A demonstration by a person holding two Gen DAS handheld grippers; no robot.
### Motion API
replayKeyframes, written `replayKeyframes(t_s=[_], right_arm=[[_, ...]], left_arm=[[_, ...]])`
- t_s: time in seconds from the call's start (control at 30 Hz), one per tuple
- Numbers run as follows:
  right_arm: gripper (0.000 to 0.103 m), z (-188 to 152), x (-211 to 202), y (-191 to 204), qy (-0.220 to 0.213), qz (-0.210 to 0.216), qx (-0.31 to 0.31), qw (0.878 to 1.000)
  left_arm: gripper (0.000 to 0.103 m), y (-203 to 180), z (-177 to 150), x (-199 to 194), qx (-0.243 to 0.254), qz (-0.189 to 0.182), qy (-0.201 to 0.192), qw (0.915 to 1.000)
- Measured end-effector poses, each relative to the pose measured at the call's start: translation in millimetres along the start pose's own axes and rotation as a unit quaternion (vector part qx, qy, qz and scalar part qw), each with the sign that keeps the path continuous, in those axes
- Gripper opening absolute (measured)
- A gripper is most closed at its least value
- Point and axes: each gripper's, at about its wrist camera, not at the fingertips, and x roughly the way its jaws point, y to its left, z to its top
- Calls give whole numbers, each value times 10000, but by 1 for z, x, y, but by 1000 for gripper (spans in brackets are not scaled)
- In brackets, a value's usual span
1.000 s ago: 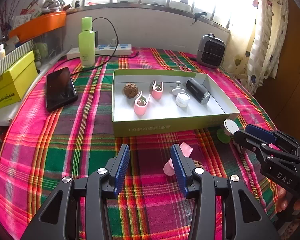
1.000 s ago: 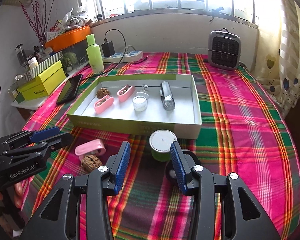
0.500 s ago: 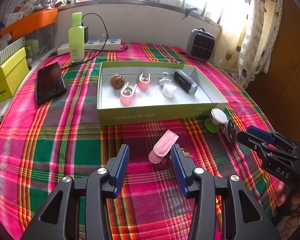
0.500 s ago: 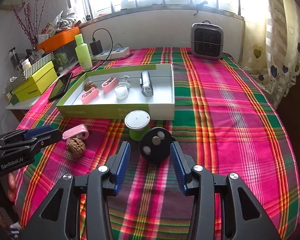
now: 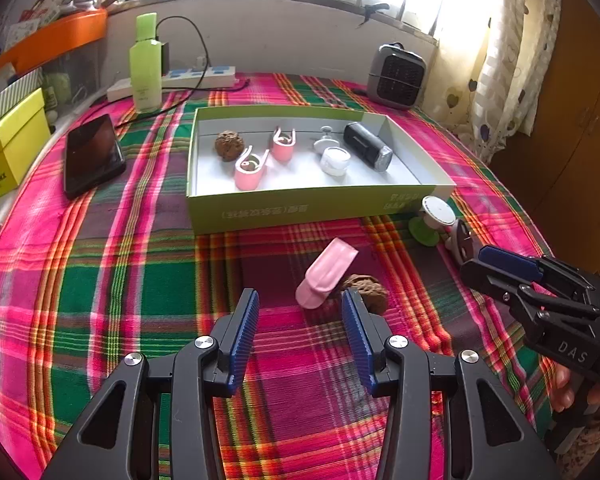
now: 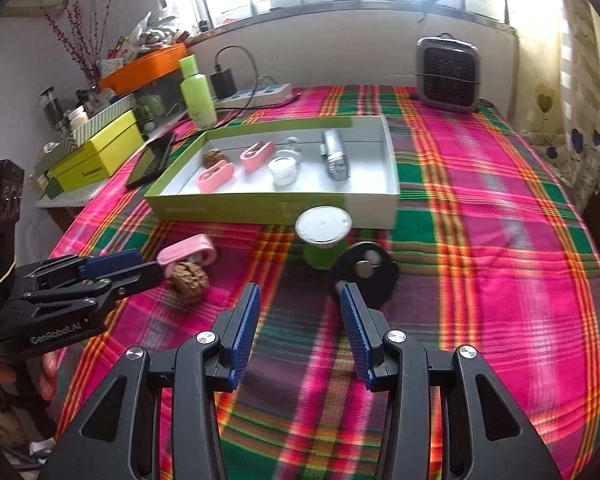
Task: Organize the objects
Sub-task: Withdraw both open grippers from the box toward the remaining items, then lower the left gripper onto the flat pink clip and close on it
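On the plaid cloth lie a pink clip [image 5: 326, 274] and a walnut [image 5: 366, 286], just beyond my left gripper [image 5: 300, 304], which is open and empty. A green spool with a white top [image 6: 324, 236] and a black disc [image 6: 364, 268] rest ahead of my right gripper [image 6: 300, 292], also open and empty; the disc sits just past its right fingertip. Behind them stands the green box [image 5: 300, 210], holding a walnut [image 5: 229, 144], two pink clips [image 5: 250, 168], a white jar [image 5: 334, 160] and a black cylinder [image 5: 366, 146]. Each gripper shows at the edge of the other's view.
A black phone [image 5: 92, 156], a green bottle [image 5: 146, 64] and a power strip [image 5: 188, 80] lie at the back left. A yellow box [image 5: 8, 148] sits at the left edge. A grey heater [image 5: 396, 76] stands at the back right, by the curtain.
Both views have shifted back a little: the pink clip and walnut now lie ahead of the left fingers, and the black disc has come into sight by the right finger. Nothing was gripped.
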Motion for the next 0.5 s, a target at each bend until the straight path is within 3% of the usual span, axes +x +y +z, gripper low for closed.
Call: replayKeyframes(t_s=[0.4, 0.5], right_arm=[[43, 6, 25, 41, 290, 756, -566, 9951], [43, 6, 32, 48, 380, 781, -706, 9937]], left_arm=[[42, 16, -2, 3, -181, 135, 57, 9997], [42, 18, -2, 2, -198, 141, 46, 9997]])
